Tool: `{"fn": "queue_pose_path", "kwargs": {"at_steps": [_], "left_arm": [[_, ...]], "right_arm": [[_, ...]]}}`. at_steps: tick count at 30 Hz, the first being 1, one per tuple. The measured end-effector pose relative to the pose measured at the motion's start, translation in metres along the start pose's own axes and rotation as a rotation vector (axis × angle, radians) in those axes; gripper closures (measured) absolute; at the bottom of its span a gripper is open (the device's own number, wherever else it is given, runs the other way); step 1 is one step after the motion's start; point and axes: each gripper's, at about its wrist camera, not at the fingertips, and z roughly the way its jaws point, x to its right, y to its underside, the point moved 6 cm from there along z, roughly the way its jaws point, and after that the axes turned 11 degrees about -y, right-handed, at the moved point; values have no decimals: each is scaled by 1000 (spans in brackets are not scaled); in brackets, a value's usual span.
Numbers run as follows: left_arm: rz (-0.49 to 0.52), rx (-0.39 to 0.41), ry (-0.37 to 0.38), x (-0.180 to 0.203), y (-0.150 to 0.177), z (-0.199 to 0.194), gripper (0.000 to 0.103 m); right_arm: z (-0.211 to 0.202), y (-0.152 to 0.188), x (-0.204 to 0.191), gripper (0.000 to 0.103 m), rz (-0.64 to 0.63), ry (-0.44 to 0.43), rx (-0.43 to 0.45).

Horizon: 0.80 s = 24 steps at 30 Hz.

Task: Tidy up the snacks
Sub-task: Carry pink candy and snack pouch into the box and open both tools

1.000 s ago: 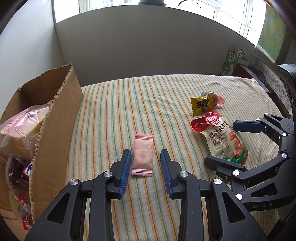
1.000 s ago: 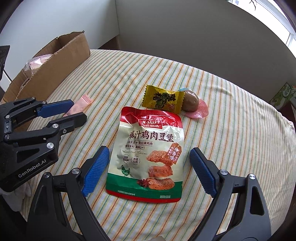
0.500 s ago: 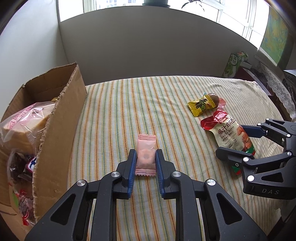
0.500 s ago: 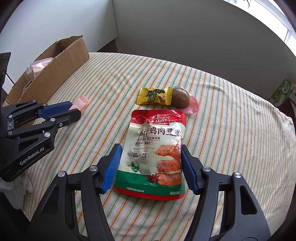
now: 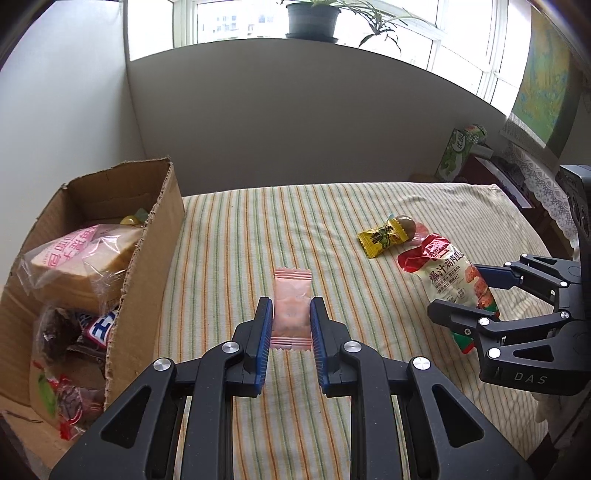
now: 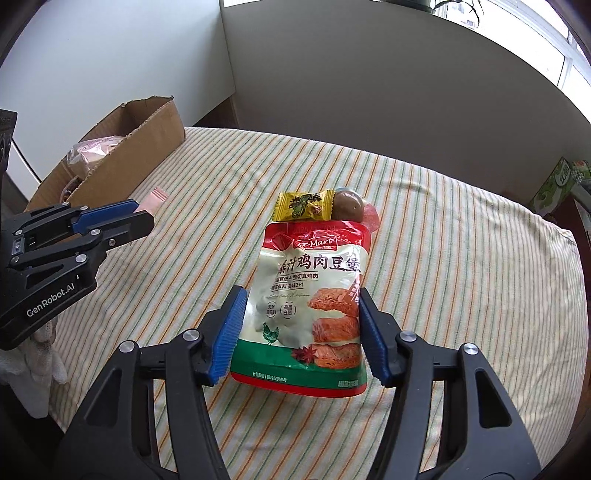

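Clamping a small pink sachet between its blue pads, the left gripper sits narrow over the striped cloth that covers the worktop; the sachet's crimped near edge hangs just clear of the cloth. To its left stands an open cardboard box, already holding a bagged loaf of sliced bread and several dark wrapped snacks lower down.

The right gripper has just been closing and now presses its pads against both long edges of a white, red and green snack pouch, which bows slightly between them; its lower end is lifted off the cloth, casting a shadow beneath. In the left wrist view the same pouch hangs tilted in that gripper's fingers, over the right part of the cloth.

Just beyond the pouch's top edge lie a yellow wrapped candy and, touching it, a brown round sweet on a pink wrapper; both rest on the cloth, well apart from the box.

A potted plant stands on the windowsill behind the low wall, and a green carton sits off the far right corner of the worktop
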Motion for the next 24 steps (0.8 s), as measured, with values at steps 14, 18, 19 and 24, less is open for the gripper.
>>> {"fn": "queue_pose_path", "kwargs": {"at_steps": [14,18,19,24], "left_arm": [[-76,139,-61,-43,-11,-54,84],[-121,151,-92,-70,-8,-58,84],[-133,149,-99,-77,-6,-59,84],[-186,152,-139,-114,2,-61,84]], "right_arm": [[-31,-45,-53,42,-59,-77,101],[-30,-59,-82,42,-91,-114,115],[-30,-61,-92,42,-100,-125,116],[-19,-70,-133,42,-150,-167,109]]}}
